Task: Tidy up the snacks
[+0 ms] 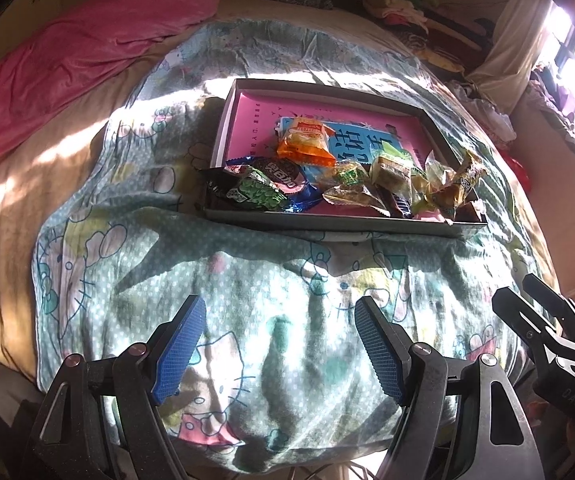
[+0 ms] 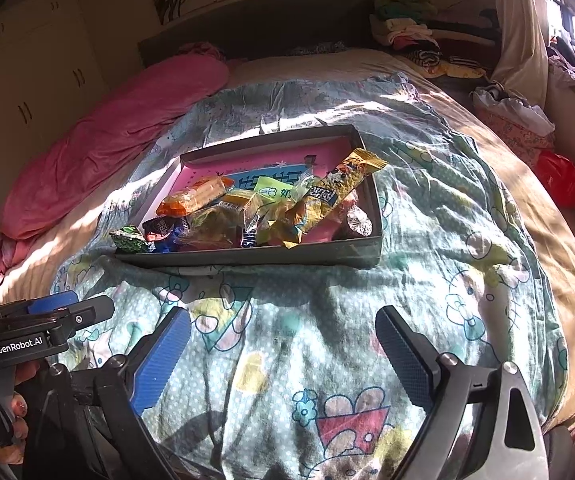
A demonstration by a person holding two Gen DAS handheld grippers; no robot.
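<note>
The snacks (image 2: 247,212) lie heaped in a shallow box (image 2: 255,258) on the patterned blanket (image 2: 427,240) of a bed (image 2: 559,240), crowded toward the box's near edge, with a green packet (image 2: 129,240) hanging over the near left corner and a long yellow packet (image 2: 339,188) propped on the right rim (so the tidying looks nearly gathered but not neat). Both the left gripper (image 1: 279,344) and the right gripper (image 2: 283,356) hover over the blanket well short of the box, each spread wide and empty, apparently poised to reach forward for a packet.
</note>
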